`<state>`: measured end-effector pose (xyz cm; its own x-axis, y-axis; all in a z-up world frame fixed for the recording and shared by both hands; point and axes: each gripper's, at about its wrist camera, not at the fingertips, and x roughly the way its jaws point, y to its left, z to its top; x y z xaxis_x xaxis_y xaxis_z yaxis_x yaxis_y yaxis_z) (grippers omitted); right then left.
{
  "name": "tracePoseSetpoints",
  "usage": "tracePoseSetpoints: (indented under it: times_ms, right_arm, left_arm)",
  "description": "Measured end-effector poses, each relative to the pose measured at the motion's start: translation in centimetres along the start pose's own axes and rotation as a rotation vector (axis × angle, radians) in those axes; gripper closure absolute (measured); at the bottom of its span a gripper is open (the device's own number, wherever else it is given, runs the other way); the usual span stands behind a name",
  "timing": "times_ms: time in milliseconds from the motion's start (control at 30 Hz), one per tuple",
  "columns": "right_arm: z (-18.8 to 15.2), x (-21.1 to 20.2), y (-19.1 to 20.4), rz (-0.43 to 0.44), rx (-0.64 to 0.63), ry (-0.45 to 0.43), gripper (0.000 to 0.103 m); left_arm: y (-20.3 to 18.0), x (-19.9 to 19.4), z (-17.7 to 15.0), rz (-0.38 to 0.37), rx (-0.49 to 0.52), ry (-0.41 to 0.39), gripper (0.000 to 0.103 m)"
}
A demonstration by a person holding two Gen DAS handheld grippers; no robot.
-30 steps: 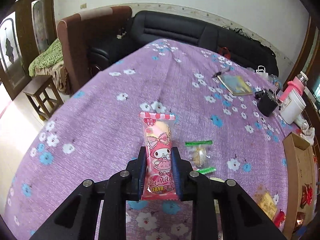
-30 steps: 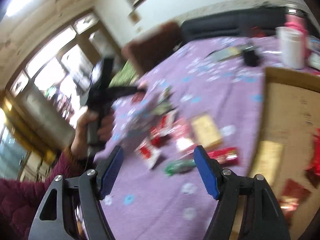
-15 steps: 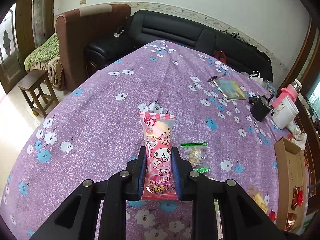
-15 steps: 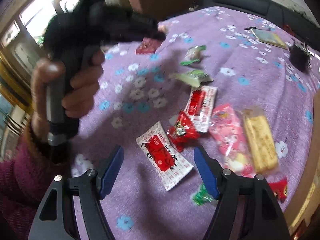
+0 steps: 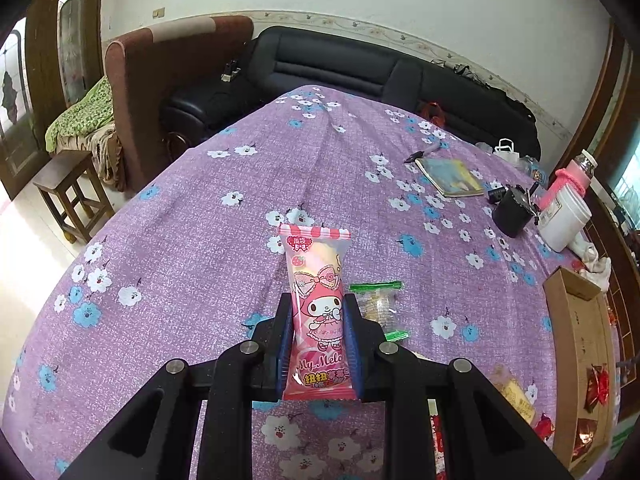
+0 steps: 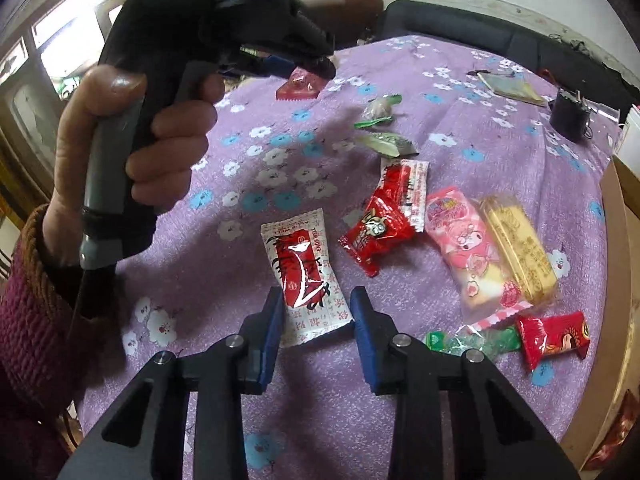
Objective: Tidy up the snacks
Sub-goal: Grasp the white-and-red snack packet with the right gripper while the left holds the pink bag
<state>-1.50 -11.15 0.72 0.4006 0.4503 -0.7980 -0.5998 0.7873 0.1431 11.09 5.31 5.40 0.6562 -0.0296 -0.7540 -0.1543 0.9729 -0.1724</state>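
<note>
1. The table (image 5: 192,216), under a purple cloth with white and blue flowers, carries everything; a cardboard box (image 5: 576,364) sits at its right edge with red packets inside.
2. The left gripper (image 5: 318,344) is held above the table, its blue pads closed on a pink My Melody packet (image 5: 316,312). The packet's long axis runs along the fingers, with the striped end pointing away from the camera and the lower half pinched between the pads.
3. The right gripper (image 6: 316,328) hangs low over the near part of the table, partly open. Its pads flank the near end of a white-and-red packet (image 6: 304,276); whether they touch it cannot be told.
4. That packet lies flat, long axis running away from the gripper and leaning a little left.
5. To its right lie a second pink packet (image 6: 464,248) and a yellow bar (image 6: 518,248) side by side, touching, both angled toward the near right.
6. A red pouch (image 6: 376,232) overlaps another white-and-red packet (image 6: 408,184) just beyond.
7. Near the right edge, a small red packet (image 6: 554,338) lies beside a green candy (image 6: 476,340).
</note>
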Motion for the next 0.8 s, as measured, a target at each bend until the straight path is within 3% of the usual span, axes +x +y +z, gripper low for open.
tracePoseSetpoints:
  times_ms: [233, 600, 800]
  right_arm:
    - [0.4, -4.6, -2.2, -0.008, 0.108, -0.162, 0.070]
    - [0.1, -7.2, -7.3, -0.116, 0.373, -0.270, 0.070]
    - [0.3, -9.1, -8.3, -0.247, 0.397, -0.327, 0.071]
  left_arm:
    - [-1.2, -1.3, -0.4, -0.023, 0.038, -0.052, 0.079]
    - [-4.6, -2.4, -2.0, -0.032, 0.135, -0.107, 0.079]
    - [-6.9, -3.5, -3.1, -0.031, 0.215, -0.154, 0.079]
